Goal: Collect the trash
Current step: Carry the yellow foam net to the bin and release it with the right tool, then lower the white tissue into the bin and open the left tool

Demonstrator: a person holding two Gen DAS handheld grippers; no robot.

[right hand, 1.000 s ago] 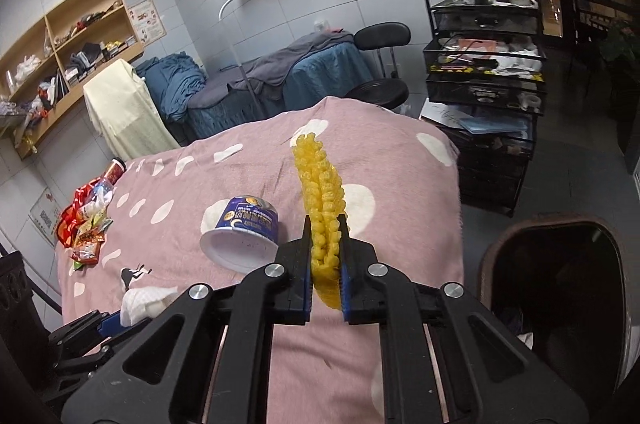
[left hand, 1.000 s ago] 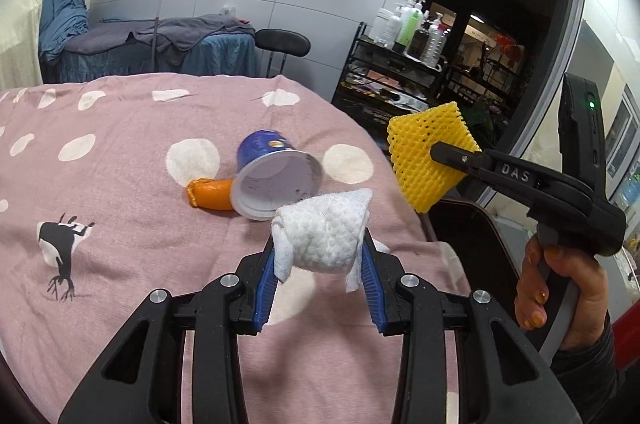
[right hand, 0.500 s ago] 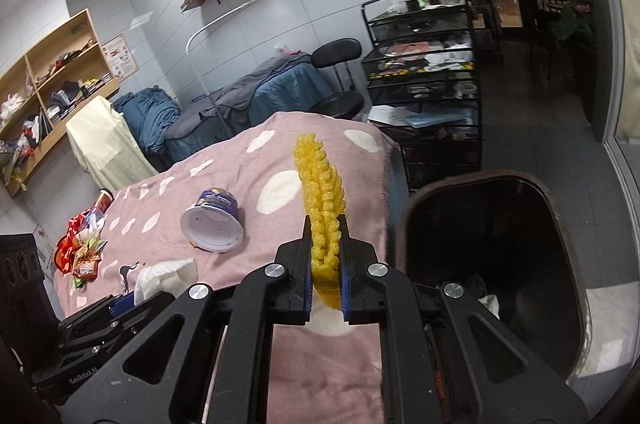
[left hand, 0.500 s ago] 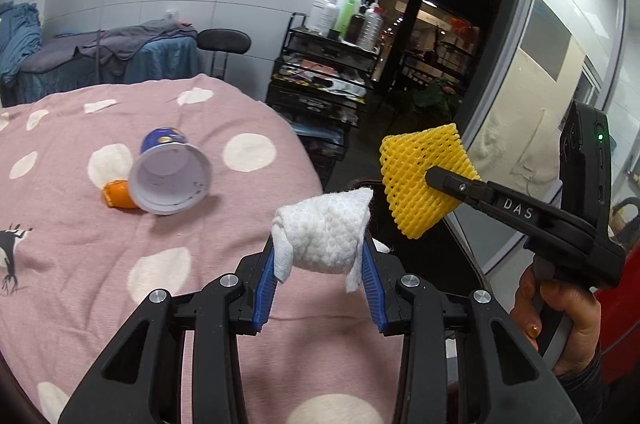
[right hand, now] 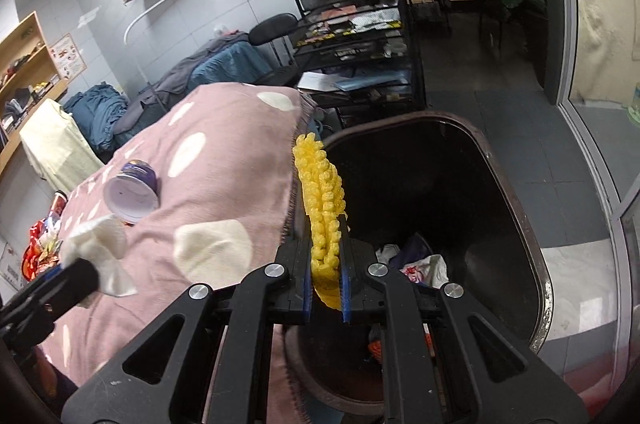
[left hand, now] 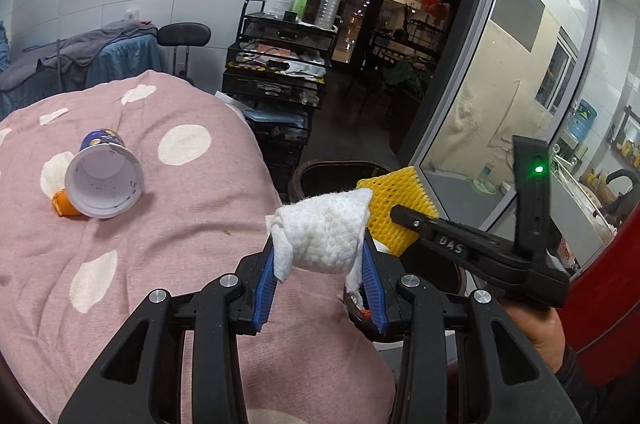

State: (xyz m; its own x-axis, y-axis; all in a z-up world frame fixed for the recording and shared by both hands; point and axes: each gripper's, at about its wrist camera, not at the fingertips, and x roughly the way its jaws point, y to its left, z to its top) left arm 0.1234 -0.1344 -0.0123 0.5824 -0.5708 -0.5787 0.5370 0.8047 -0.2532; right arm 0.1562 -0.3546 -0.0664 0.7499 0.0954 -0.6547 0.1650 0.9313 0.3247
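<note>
My right tool [right hand: 326,288] grips yellow foam netting [right hand: 322,208] above the dark bin [right hand: 516,208], which seems to hold crumpled wrappers [right hand: 424,270]; my left tool [left hand: 320,274] pinches white tissue [left hand: 324,232].

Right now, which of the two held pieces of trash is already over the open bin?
The yellow foam net in the right tool: it hangs over the dark bin. The white tissue wad in the left tool is above the pink cloth.
</note>
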